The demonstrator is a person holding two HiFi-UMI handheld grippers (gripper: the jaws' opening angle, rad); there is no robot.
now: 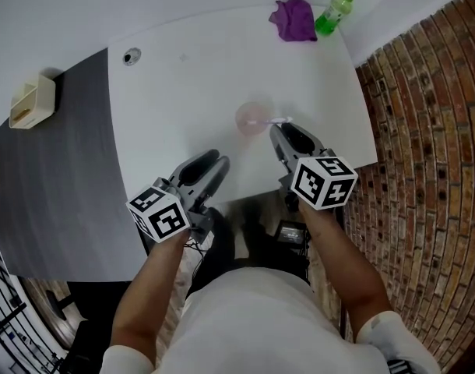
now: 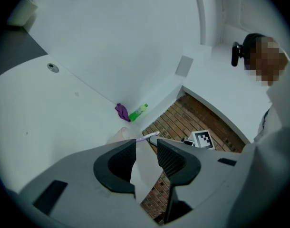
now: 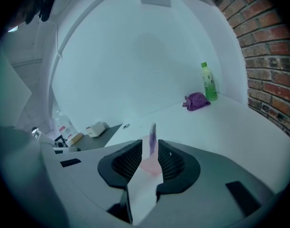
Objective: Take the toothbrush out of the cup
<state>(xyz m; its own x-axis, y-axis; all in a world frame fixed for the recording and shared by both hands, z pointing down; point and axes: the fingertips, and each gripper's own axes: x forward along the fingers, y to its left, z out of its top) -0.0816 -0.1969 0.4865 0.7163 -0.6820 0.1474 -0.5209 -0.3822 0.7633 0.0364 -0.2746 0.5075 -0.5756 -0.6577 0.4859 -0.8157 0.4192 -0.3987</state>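
Observation:
A translucent pink cup (image 1: 250,118) stands on the white table (image 1: 183,92) near its front edge. A purple-handled toothbrush (image 1: 276,120) leans out of it to the right. My right gripper (image 1: 278,128) is just in front of the cup. In the right gripper view the toothbrush (image 3: 152,136) and cup (image 3: 152,164) show through the narrow gap between the jaws of the right gripper (image 3: 150,148), which touch neither. My left gripper (image 1: 219,160) hovers open and empty to the cup's front left. From the left gripper (image 2: 146,148) I see the cup (image 2: 120,136) and toothbrush (image 2: 147,137) ahead.
A purple cloth (image 1: 293,18) and a green bottle (image 1: 334,12) sit at the table's far right corner. A cable hole (image 1: 131,56) is at the far left. A beige box (image 1: 31,104) rests on the dark desk. A brick wall (image 1: 432,131) runs along the right.

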